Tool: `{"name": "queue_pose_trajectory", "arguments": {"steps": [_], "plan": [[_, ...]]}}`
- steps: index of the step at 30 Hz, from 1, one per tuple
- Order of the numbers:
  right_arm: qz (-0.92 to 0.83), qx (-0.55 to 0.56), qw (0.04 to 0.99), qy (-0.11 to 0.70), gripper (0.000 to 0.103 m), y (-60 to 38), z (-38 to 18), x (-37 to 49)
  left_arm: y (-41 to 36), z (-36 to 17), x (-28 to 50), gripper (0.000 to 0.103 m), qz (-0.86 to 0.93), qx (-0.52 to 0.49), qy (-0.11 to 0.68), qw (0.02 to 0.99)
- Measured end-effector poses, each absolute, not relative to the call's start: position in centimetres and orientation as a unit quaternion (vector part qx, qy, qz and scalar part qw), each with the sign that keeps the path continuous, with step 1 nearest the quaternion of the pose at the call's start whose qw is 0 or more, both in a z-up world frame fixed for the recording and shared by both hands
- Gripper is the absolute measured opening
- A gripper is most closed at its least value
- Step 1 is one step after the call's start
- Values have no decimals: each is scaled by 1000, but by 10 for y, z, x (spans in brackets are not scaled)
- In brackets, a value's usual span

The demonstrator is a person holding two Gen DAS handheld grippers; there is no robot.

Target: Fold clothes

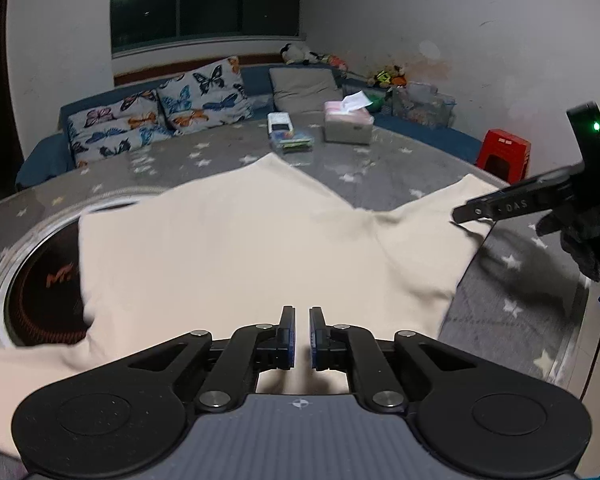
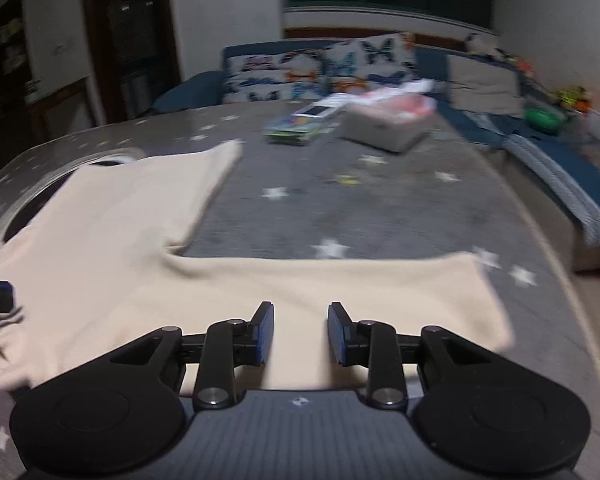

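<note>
Presently: left gripper [image 1: 302, 336] nearly closed, narrow gap between pads, over cream garment [image 1: 240, 248], nothing visibly pinched. Right gripper [image 2: 301, 332] parted above same garment, spread flat on star-patterned desk [image 2: 380, 216]. "DAS" legible on right gripper arm. Orange lettering in round recess [image 1: 40, 284] partly covered, unreadable. Tissue box [image 1: 348, 122] beyond; right view blurred.

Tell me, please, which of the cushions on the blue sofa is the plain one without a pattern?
The plain grey cushion, rightmost of them; the butterfly-print cushions to its left are patterned.
</note>
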State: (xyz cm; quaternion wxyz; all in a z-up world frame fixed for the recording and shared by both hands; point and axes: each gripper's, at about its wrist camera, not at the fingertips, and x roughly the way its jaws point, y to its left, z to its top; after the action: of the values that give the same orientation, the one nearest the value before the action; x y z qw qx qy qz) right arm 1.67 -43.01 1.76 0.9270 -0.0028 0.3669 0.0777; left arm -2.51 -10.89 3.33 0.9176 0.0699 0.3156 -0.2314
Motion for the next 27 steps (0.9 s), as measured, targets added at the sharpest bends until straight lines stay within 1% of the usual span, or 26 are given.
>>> {"name": "queue_pose_trajectory", "arguments": {"steps": [10,17,19,20,21,24,27], "plan": [[-38,30,932,360,30,-496,14,1,-149,32,-15,8,-268,81,308,909],[-57,67,931,355,29,-511,8,5,-167,25,-11,11,-278,93,318,902],[-56,72,932,352,23,-510,8,6,-171,24,-12,11,-280,95,318,901],[-55,75,932,350,14,-510,8,7,-172,24,-13,11,-282,96,318,900],[-54,79,932,348,11,-511,8,7,-174,24,-14,11,-284,97,318,899],[-55,78,936,339,9,-509,11,6,-178,24,-17,11,-292,100,315,897],[-58,79,941,324,8,-509,17,5,-182,22,-18,11,-298,104,316,895]]}}
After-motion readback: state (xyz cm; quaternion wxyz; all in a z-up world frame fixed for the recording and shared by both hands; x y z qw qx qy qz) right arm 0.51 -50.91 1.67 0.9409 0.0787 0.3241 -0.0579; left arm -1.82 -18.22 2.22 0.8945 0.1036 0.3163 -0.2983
